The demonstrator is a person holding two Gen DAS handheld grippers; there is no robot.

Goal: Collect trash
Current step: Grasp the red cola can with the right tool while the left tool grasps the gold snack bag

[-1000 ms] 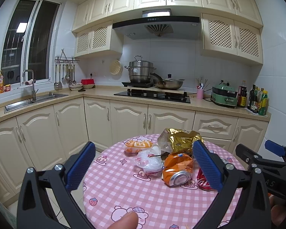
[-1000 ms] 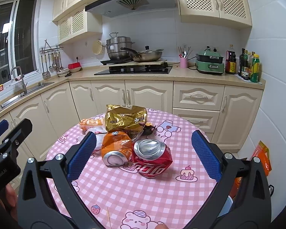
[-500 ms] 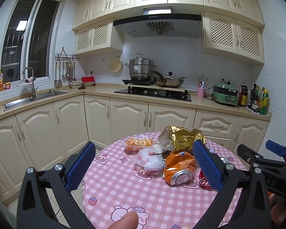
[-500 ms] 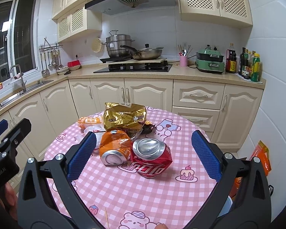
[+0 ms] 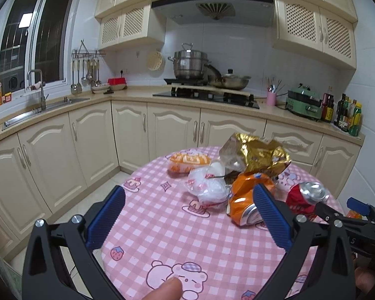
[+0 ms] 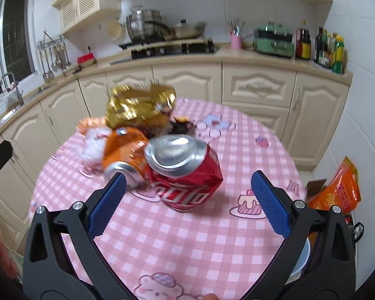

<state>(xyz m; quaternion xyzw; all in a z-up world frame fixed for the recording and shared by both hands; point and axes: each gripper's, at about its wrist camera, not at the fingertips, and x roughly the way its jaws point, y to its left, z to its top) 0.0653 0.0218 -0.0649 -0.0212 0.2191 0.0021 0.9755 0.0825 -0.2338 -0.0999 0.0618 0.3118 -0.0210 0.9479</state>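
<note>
Trash lies in a heap on a round table with a pink checked cloth (image 5: 177, 235). It holds a crushed red cola can (image 6: 187, 172), a crushed orange can (image 6: 123, 150), a gold foil bag (image 6: 140, 105), a white crumpled wrapper (image 5: 207, 187) and an orange snack packet (image 5: 190, 161). My right gripper (image 6: 187, 202) is open and empty, just in front of the red can, which sits between its fingers' lines. My left gripper (image 5: 187, 220) is open and empty over the table's near left part, its right finger (image 5: 272, 215) overlapping the orange can (image 5: 247, 202).
Cream kitchen cabinets and a counter (image 5: 137, 97) ring the table, with a sink at left and a stove with pots (image 5: 190, 65) behind. An orange bag (image 6: 337, 187) stands on the floor to the table's right. A white bowl rim (image 6: 300, 260) shows below the right gripper.
The right gripper has moved forward and down toward the red can, which now looms larger; its view is blurred. The left gripper has moved closer to the heap too.
</note>
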